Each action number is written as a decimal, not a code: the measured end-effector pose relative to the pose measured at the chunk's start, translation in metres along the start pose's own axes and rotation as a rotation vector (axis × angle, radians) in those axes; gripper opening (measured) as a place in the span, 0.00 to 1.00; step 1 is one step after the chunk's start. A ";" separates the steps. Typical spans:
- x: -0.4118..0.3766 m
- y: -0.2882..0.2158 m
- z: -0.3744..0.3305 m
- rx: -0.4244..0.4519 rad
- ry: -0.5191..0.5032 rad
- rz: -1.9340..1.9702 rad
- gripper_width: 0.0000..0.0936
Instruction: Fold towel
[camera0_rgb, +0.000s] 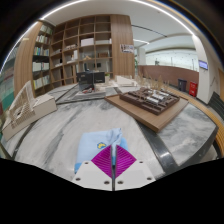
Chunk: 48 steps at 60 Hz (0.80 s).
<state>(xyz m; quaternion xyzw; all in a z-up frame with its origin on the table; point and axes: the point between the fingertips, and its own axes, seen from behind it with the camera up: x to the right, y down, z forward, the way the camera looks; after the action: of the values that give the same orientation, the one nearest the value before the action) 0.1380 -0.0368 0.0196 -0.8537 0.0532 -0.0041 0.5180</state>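
Note:
My gripper (113, 152) is shut on a light blue towel (106, 139) with a small yellow mark. The magenta pads (105, 163) meet with a thin edge of the cloth pinched between them. The towel rises just above the fingertips and hangs lifted over a marble-patterned table (60, 140). Most of the towel is hidden behind and below the fingers.
A low wooden table with a model (152, 100) stands ahead to the right. A desk with a monitor and chair (88, 78) is farther back. Bookshelves (75, 45) line the far wall. A wooden bench edge (22, 110) runs along the left.

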 end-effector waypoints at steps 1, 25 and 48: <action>0.002 0.003 -0.001 -0.001 -0.001 0.000 0.02; 0.000 -0.030 -0.077 -0.026 -0.076 0.060 0.89; -0.050 -0.041 -0.210 0.138 -0.149 -0.075 0.88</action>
<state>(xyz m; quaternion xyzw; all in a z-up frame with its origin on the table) 0.0786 -0.1987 0.1554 -0.8155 -0.0177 0.0364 0.5774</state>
